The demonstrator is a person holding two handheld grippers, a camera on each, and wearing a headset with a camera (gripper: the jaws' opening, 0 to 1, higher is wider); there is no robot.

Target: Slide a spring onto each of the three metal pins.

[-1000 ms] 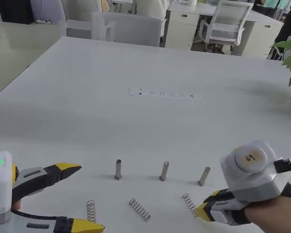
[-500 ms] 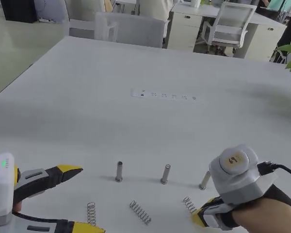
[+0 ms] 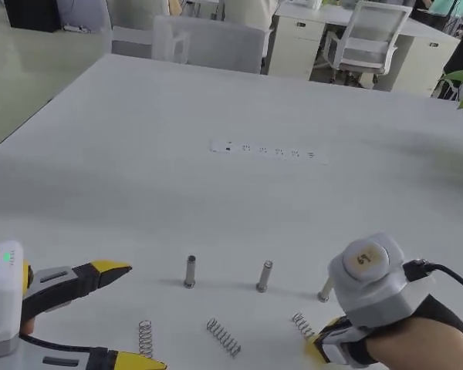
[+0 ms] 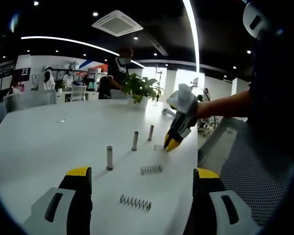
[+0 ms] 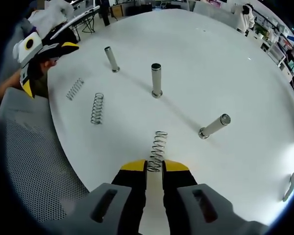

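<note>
A: Where are we?
B: Our left hand-held gripper hangs released near the left spring. Three bare pins stand on the surface. Our right hand-held gripper pinches the right spring by its end, near the right pin.
A: Next?
B: We should lift, align its bore over the pin, lower gently.

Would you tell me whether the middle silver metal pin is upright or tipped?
Upright: the middle silver metal pin stands on its wider base.
</note>
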